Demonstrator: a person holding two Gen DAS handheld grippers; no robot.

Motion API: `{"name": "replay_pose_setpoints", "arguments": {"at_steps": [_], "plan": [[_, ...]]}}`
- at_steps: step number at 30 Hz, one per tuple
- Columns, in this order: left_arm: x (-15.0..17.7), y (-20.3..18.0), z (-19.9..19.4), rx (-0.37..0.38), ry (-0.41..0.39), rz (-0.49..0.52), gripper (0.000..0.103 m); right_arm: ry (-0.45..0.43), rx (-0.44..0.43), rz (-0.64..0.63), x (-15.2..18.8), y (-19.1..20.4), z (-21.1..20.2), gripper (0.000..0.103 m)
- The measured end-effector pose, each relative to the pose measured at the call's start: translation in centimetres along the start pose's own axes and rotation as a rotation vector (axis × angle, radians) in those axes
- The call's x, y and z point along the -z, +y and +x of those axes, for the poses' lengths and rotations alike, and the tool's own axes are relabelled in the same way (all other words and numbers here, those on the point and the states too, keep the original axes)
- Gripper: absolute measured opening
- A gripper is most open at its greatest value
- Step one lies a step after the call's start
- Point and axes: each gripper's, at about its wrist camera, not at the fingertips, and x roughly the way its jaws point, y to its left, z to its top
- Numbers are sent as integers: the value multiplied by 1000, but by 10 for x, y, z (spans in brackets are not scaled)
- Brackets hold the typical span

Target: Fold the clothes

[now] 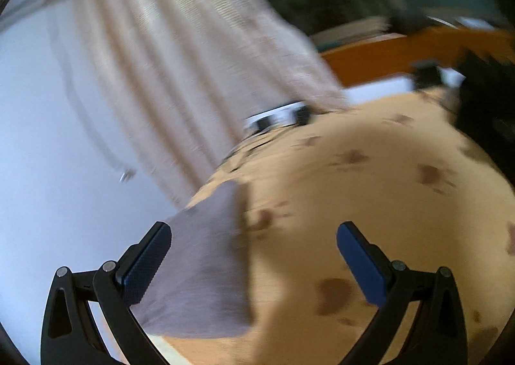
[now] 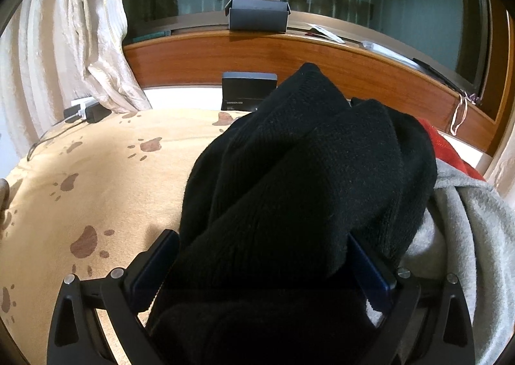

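We are at the pick-up step: our right gripper (image 2: 264,265) stands at its widest around a bunched black knit sweater (image 2: 305,172) on the paw-print bedspread (image 2: 96,172), pads apparently not pressing. Our left gripper (image 1: 254,265) gapes empty. Next, we need a hem edge.

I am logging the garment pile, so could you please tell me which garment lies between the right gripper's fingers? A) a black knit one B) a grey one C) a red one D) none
A: the black knit garment lies between the right gripper's wide fingers.
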Motion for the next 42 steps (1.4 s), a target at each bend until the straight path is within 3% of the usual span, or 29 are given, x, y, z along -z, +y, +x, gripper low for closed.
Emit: {"name": "replay_pose_setpoints", "arguments": {"at_steps": [4,7,14,22,24,26,29,32,42], "plan": [[-13,-46,-19,80,-57,123,103,-5,-37,18,1,-6,-2,102],[-21,-61,-25,154,-41,121,103,-19,-81,39,2,-12,-6,101],[-30,-78,-22,135,-19,149,103,-11,-108,62,1,-18,-5,100],[-36,-125,-48,190,-108,274,103,-16,-156,115,1,-30,-7,99],[-38,-134,-53,204,-127,292,103,-23,-152,121,-1,-31,-8,86],[-41,-140,-57,214,-136,297,103,-34,-133,125,-3,-33,-11,60],[-43,-146,-61,221,-145,304,103,-60,-156,155,-5,-41,-16,40],[-44,-149,-63,226,-150,310,103,-87,-191,188,-8,-47,-24,33],[-45,-158,-63,241,-147,320,103,-142,-300,251,-9,-61,-52,32]]}}
